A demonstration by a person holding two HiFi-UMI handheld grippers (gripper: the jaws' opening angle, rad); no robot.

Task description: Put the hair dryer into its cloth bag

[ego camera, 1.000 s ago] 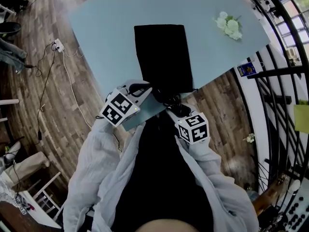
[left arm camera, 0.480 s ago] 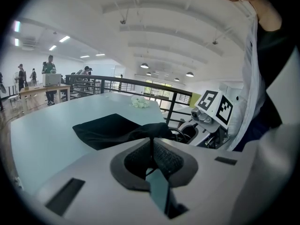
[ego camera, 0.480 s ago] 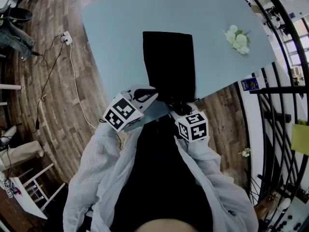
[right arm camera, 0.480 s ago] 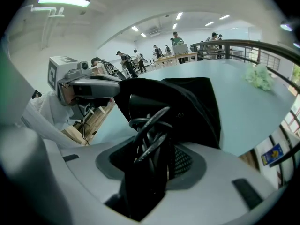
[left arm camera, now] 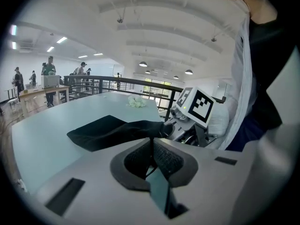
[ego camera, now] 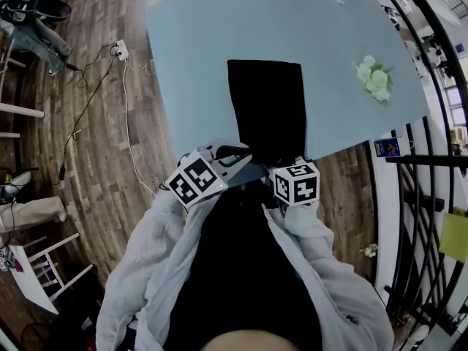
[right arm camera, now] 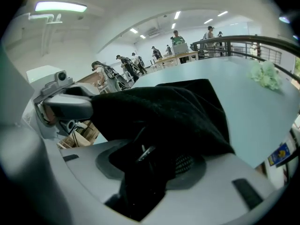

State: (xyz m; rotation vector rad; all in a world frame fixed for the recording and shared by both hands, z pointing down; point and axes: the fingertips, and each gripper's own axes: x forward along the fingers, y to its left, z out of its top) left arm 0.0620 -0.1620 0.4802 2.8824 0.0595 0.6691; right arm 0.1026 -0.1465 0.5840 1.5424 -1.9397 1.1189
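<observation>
Mouth of cloth bag (ego camera: pixel 265 108) at 6 o'clock is being pinched by left hand-held gripper (left arm camera: pixel 151 146) and right hand-held gripper (right arm camera: pixel 154 158); spreading probably needed next.

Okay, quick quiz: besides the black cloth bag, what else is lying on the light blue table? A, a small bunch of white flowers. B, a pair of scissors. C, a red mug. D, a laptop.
A: in the head view a small bunch of white flowers lies on the table, off to the right of the black cloth bag. No laptop, mug or scissors shows there.
</observation>
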